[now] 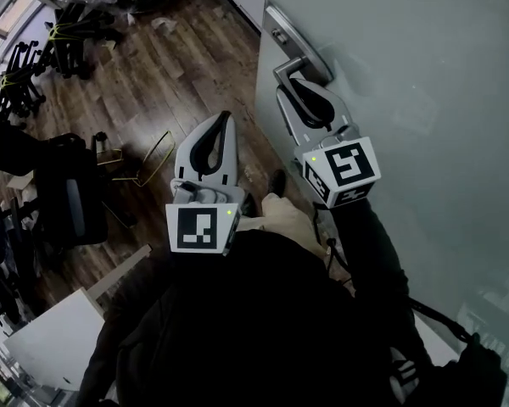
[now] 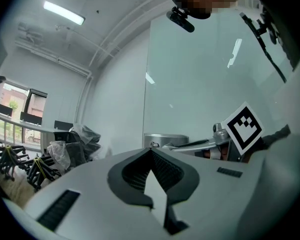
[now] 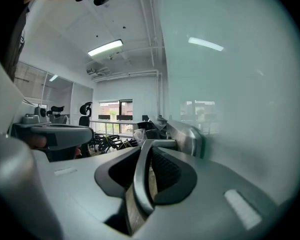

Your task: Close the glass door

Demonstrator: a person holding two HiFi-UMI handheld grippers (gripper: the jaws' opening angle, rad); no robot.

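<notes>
At the right of the head view, the frosted glass door fills the frame from top to bottom, its free edge running down beside the dark wooden floor. Your right tool is up against that edge, clenched on the metal lever handle, which juts out from a long silver backplate fixed to the door. Your right gripper view confirms it: the grey bar of the lever handle runs straight down between the ribbed pads, the right tool is pressed onto it from both sides, and the glass door stands as a pale sheet just to the right. Your left tool hangs over the floor, left of the door and apart from it, with its tips brought together. In your left gripper view the left tool meets at a point and nothing sits between the pads; beyond it you can see the lever handle and the marker cube of your other tool against the glass door. A black office chair stands on the floor to the left, with a heap of chair bases farther back by the window and a thin wire frame lying beside the chair. A corner of a white counter shows at the lower left.
</notes>
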